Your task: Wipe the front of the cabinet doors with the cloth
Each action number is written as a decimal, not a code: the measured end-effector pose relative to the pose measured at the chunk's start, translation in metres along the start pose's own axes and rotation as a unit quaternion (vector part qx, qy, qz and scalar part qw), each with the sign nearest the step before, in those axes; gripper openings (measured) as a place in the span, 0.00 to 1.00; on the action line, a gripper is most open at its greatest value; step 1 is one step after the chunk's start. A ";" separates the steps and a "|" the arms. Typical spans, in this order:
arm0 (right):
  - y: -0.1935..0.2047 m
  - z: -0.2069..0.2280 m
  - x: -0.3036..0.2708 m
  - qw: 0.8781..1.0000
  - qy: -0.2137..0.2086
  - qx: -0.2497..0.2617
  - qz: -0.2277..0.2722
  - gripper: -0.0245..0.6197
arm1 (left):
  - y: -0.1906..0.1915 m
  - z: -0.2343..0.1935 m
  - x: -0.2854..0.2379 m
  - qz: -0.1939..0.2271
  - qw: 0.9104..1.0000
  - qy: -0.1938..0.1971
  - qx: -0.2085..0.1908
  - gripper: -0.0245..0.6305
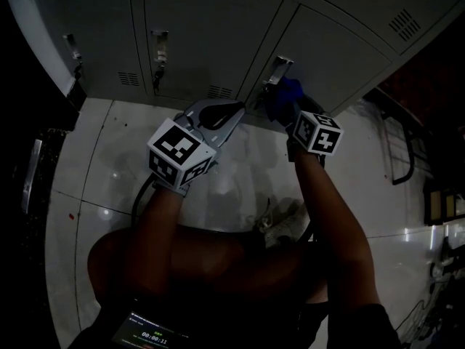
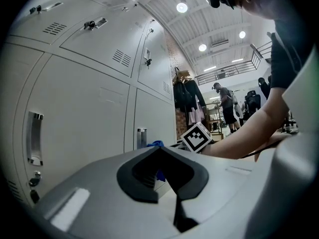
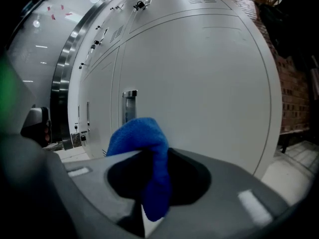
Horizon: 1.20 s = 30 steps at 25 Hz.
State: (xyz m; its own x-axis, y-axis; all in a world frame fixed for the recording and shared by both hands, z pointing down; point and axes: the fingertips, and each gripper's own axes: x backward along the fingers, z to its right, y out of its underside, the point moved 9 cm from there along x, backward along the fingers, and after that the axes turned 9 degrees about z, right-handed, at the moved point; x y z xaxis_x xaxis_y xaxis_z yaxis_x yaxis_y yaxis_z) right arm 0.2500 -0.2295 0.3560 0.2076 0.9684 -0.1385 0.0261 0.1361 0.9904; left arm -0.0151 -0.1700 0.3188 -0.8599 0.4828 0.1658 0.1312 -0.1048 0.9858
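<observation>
Grey locker-style cabinet doors [image 1: 211,27] run across the top of the head view. A blue cloth [image 1: 285,99] is bunched in my right gripper [image 1: 288,113], which is shut on it just below a door handle [image 1: 278,70]. In the right gripper view the cloth [image 3: 144,148] sticks up from between the jaws, with the pale door [image 3: 199,83] close ahead; I cannot tell whether they touch. My left gripper [image 1: 231,115] hovers to the left, shut and holding nothing, pointing at the same door. In its own view, the left gripper [image 2: 164,171] faces the cloth [image 2: 154,144].
A white tiled floor [image 1: 109,166] lies below the lockers, with the person's shoe [image 1: 280,224] and a cable on it. A dark rack [image 1: 407,144] stands at the right. Hanging clothes [image 2: 192,101] and people stand further along the row of lockers.
</observation>
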 end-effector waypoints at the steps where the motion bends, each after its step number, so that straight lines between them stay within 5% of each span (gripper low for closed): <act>1: 0.000 0.004 0.002 1.000 0.004 0.001 -0.001 0.16 | 0.000 0.000 0.000 -0.001 1.000 0.001 0.000 0.04; 8: 0.010 0.052 0.026 0.998 0.064 0.010 -0.006 0.16 | 0.001 0.001 -0.001 -0.003 1.000 0.003 -0.001 0.04; 21: 0.026 0.135 0.071 0.982 0.181 -0.051 -0.005 0.16 | 0.006 0.002 -0.004 -0.015 1.000 0.005 -0.004 0.04; 30: 0.031 0.070 0.059 0.997 0.074 -0.033 0.000 0.16 | 0.006 0.001 -0.003 -0.016 1.000 0.004 -0.003 0.04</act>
State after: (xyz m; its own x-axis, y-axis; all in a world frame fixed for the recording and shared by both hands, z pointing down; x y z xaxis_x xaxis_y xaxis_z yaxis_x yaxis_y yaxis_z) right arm 0.3311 -0.1828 0.3792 0.0615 0.9878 -0.1430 -0.0399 0.1456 0.9885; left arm -0.0114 -0.1712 0.3244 -0.8671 0.4795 0.1347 0.1011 -0.0953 0.9903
